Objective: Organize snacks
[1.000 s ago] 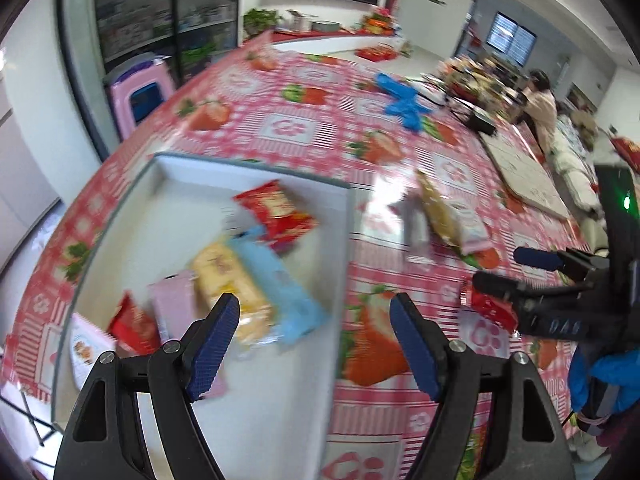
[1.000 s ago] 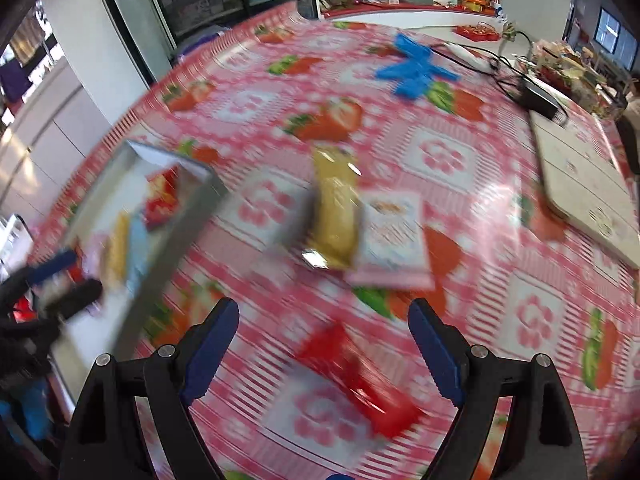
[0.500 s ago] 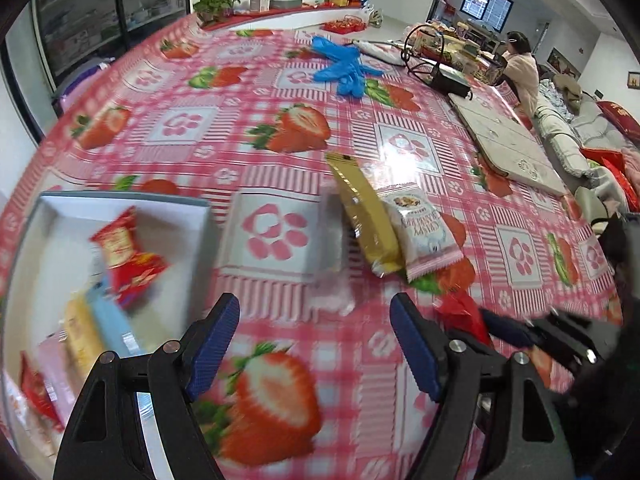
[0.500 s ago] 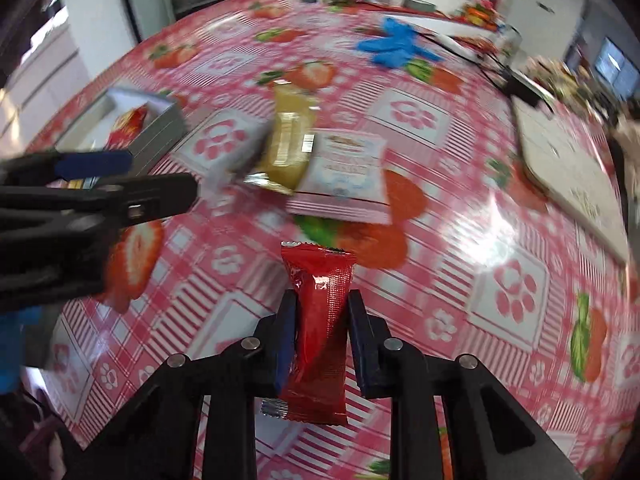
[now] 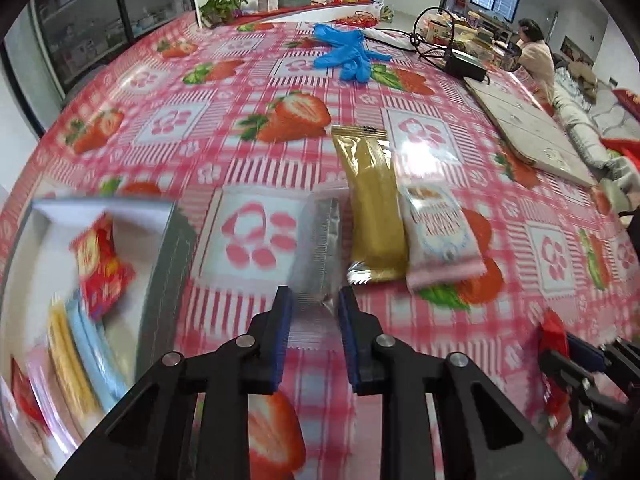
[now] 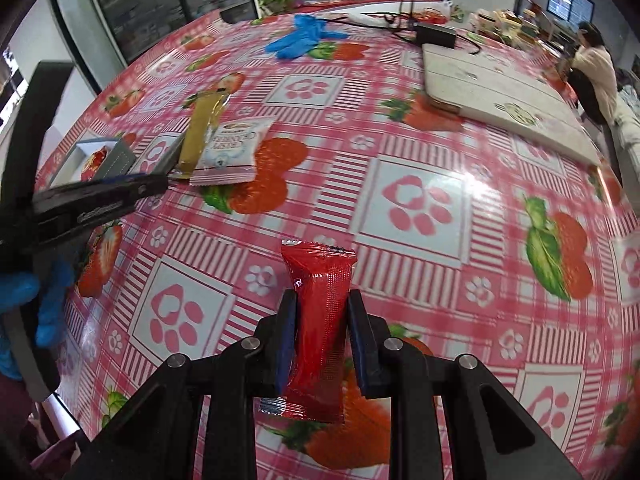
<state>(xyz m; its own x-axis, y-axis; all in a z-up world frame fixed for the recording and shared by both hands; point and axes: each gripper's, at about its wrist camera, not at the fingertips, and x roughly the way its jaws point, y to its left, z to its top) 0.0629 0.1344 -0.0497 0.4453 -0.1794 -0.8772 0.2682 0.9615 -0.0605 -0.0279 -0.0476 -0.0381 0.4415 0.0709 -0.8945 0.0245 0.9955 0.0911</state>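
Note:
My left gripper (image 5: 314, 300) is shut on a silver snack packet (image 5: 318, 240) that lies on the strawberry tablecloth. A gold packet (image 5: 372, 208) and a white-and-pink packet (image 5: 438, 232) lie just right of it. The white tray (image 5: 168, 248) at the left holds a red packet (image 5: 100, 264), a blue one and a yellow one. My right gripper (image 6: 322, 308) is shut on a red snack packet (image 6: 320, 312) held just above the table. It also shows in the left wrist view (image 5: 554, 344) at the lower right.
Blue gloves (image 5: 346, 54) lie at the far side of the table. A flat white board (image 6: 492, 88) and a black box with cables (image 6: 436, 34) lie at the far right. A person sits beyond the table's right end (image 6: 596, 68).
My left gripper has moved right, away from the tray, and closed on the silver packet. My right gripper closed on the red packet and lifted it slightly.

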